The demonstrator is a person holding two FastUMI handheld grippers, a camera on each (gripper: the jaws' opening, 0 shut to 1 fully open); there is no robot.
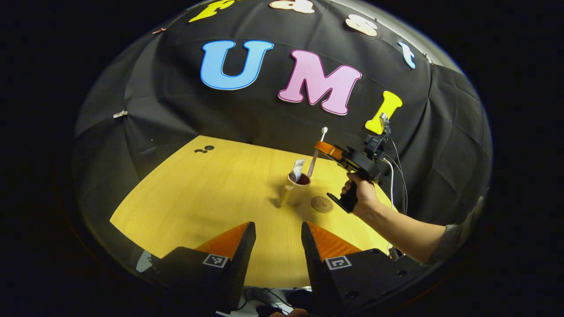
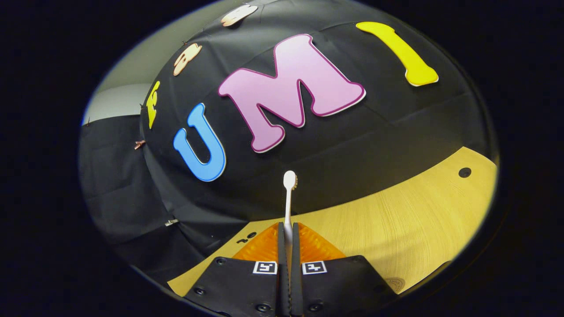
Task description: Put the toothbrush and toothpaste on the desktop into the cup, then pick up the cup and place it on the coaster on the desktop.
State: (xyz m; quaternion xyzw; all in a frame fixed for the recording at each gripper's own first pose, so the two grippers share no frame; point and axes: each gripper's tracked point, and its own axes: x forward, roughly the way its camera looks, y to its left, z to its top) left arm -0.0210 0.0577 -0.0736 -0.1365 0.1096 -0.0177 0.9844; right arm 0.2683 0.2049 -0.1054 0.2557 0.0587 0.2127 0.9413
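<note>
From the left gripper view I saw one cup [image 1: 298, 188] standing on the yellow worktop [image 1: 207, 198], toward its far right part and well in from the near edge. One toothpaste tube [image 1: 297, 169] stood in the cup, its crimped end poking above the rim. One round coaster [image 1: 322, 204] lay flat just beside the cup, on its right and slightly nearer to me, bare on top. My right gripper [image 1: 324, 149] hung above and just right of the cup, held by a hand [image 1: 360, 194] whose forearm reached in over the right edge of the worktop. It carried the single toothbrush [image 1: 318, 152], tilted, bristle head up and lower end pointing down toward the cup's mouth; I could not tell whether that end had entered the cup.

In the right gripper view the jaws of my right gripper [image 2: 288, 246] were pressed closed on the toothbrush [image 2: 288, 198] handle, the head rising straight ahead against the booth wall.

My left gripper [image 1: 278, 246] waited over the near edge of the worktop, its jaws spread apart and gripping nothing. A few dark marks [image 1: 203, 149] sat near the far left corner.
</note>
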